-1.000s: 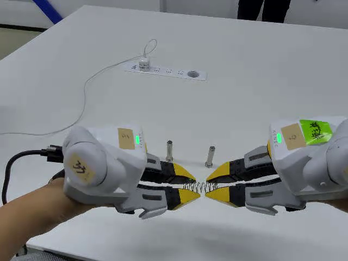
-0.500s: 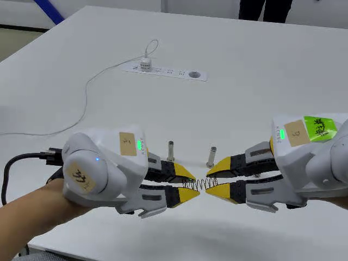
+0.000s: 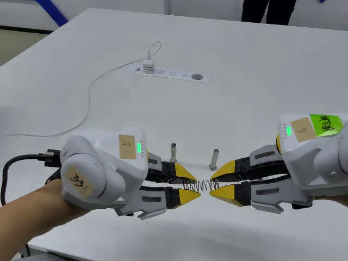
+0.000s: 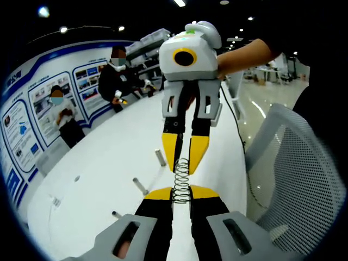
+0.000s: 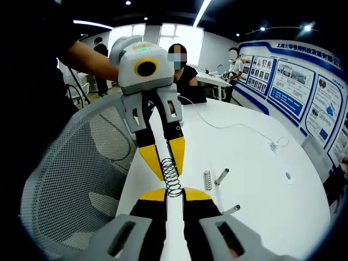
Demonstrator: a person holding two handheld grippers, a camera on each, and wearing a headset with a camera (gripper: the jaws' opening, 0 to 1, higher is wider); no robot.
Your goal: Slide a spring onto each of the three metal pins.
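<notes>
Nearest, a spring (image 3: 204, 186) hangs level in the air between the grippers. The left gripper (image 3: 198, 186) is closed on one end. The right gripper (image 3: 211, 185) has its jaws narrowly apart about the other end, and I cannot tell whether they pinch it. Just beyond stand a left pin (image 3: 173, 152) and a right pin (image 3: 214, 159), both bare, with a spare spring (image 5: 207, 180) lying beside them. Best to let one gripper hold the coil, turn it upright, centre its free mouth over a pin and lower it gently. Farther off lies a power strip (image 3: 168, 72).
</notes>
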